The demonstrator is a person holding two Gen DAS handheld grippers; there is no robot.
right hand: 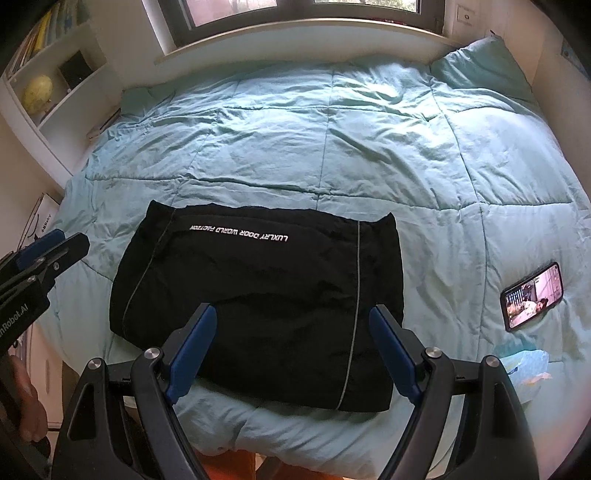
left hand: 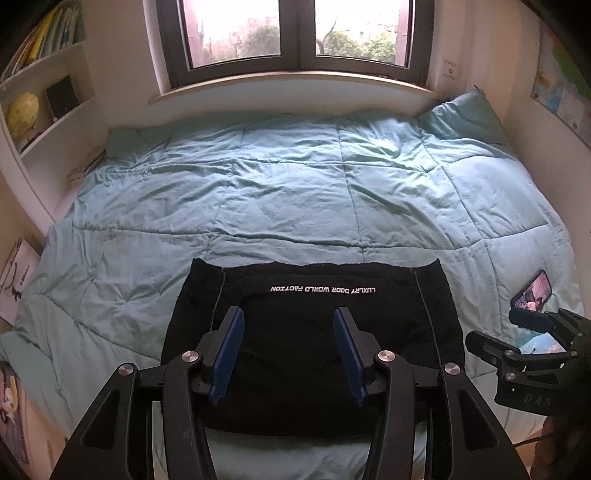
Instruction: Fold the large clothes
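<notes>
1. Black folded garment (right hand: 258,295), smooth woven fabric, with white lettering and two thin pale piping lines: lies flat as a broad rectangle on the near part of the bed, just in from its near edge. Its long axis runs side to side across the bed; the lettering sits near the far edge and reads upside down from the cameras, so the top of the print faces the near side. The piping lines run from far edge to near edge, one toward each end.
2. Light teal quilted bedspread (right hand: 369,140): covers the whole bed, creased, with stitched squares. Wide bare cloth lies beyond the garment toward the window (left hand: 295,33), and a strip to each side.
3. Teal pillow (right hand: 484,66): far right corner, against the wall.
4. Smartphone with lit screen (right hand: 532,297): on the bedspread to the right of the garment, well apart from it.
5. White wall shelves (left hand: 44,122): left of the bed, holding a yellow globe (left hand: 23,114) and books.
6. Left gripper (left hand: 288,350), black frame with blue pads: jaws moderately apart, nothing between them, above the middle of the garment; no contact can be seen.
7. Right gripper (right hand: 291,350), same make: jaws wide apart, empty, above the near right part of the garment.
</notes>
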